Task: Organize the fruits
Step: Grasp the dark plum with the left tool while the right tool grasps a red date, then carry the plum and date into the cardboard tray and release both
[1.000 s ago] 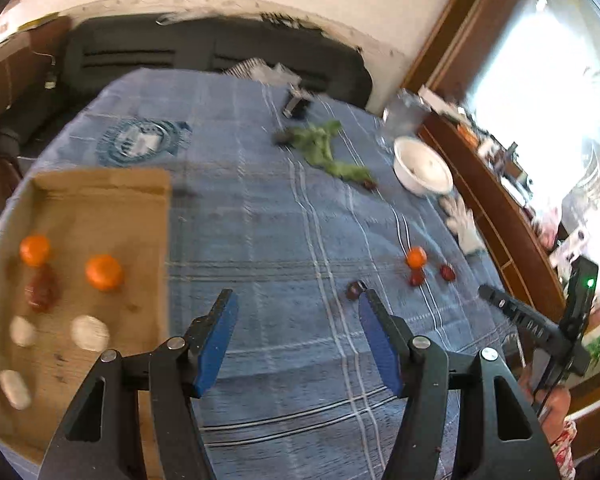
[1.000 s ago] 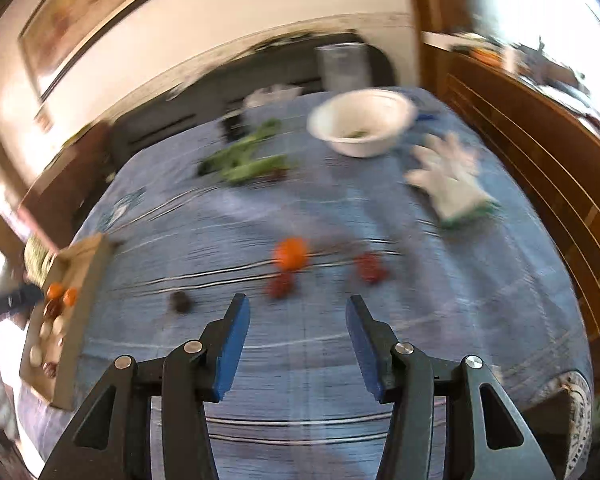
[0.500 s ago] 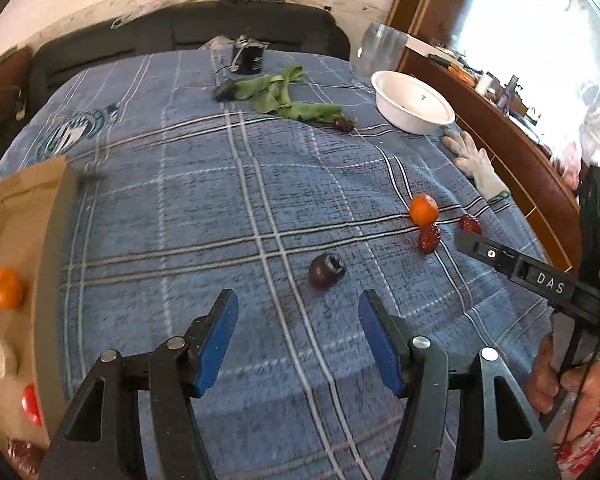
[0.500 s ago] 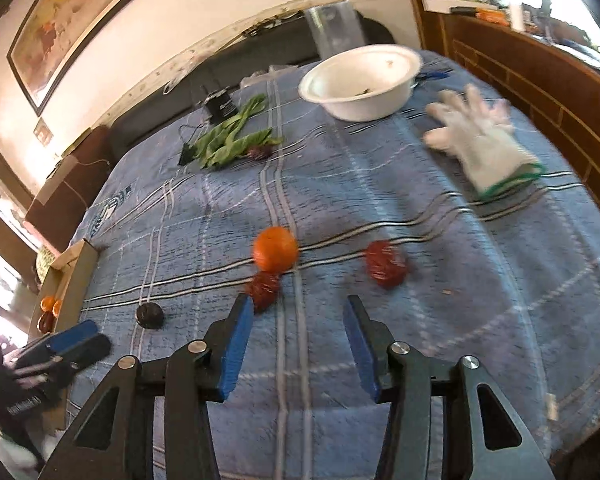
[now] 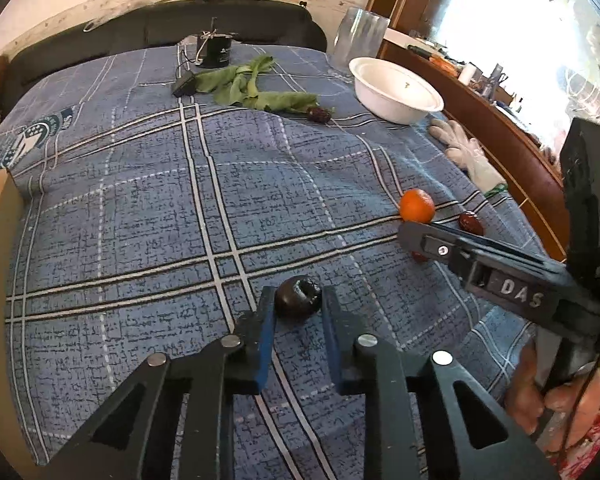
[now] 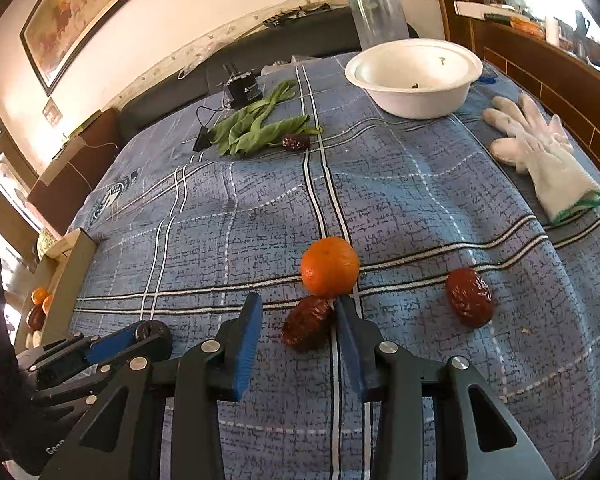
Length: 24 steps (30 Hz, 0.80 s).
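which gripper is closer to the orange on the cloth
Right. The right hand-held gripper has its fingertips just short of the orange, straddling a date. The left hand-held gripper is farther off, closed around a dark round fruit.

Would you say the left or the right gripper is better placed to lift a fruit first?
Left, probably. The left gripper has both fingers against the dark round fruit. The right gripper stands wider around a red date, with a gap at its left finger and the orange crowding its right fingertip.
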Available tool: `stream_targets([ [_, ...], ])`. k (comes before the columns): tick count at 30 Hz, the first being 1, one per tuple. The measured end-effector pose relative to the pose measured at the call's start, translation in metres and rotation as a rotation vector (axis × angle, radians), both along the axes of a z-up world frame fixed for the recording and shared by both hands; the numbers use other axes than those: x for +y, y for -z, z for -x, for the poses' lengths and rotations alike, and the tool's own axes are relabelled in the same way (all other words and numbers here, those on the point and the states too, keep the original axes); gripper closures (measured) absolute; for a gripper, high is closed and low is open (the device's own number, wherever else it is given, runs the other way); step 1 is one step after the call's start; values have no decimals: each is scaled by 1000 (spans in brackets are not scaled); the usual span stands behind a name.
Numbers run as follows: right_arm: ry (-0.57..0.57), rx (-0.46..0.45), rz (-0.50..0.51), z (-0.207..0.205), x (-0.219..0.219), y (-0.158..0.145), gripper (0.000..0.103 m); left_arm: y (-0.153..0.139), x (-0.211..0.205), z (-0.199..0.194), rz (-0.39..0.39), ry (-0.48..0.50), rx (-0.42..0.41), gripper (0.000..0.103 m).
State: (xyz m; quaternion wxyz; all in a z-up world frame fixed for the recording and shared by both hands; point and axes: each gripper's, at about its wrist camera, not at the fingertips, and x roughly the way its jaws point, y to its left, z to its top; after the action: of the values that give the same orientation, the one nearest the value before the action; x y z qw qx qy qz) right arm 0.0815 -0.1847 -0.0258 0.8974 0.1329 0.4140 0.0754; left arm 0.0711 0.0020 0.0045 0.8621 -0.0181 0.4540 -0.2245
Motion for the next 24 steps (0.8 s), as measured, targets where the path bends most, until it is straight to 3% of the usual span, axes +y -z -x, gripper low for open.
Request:
stream_targets([
  [4, 6, -16, 49, 3, 3, 1, 75, 0, 6, 2, 36, -1, 6, 83],
  [17, -8, -66, 79, 11, 7, -4, 75, 0, 13, 3, 64, -24, 7, 83],
  [24, 5, -82, 102, 15, 10, -7, 75, -17, 29, 7, 83, -90, -35, 83],
])
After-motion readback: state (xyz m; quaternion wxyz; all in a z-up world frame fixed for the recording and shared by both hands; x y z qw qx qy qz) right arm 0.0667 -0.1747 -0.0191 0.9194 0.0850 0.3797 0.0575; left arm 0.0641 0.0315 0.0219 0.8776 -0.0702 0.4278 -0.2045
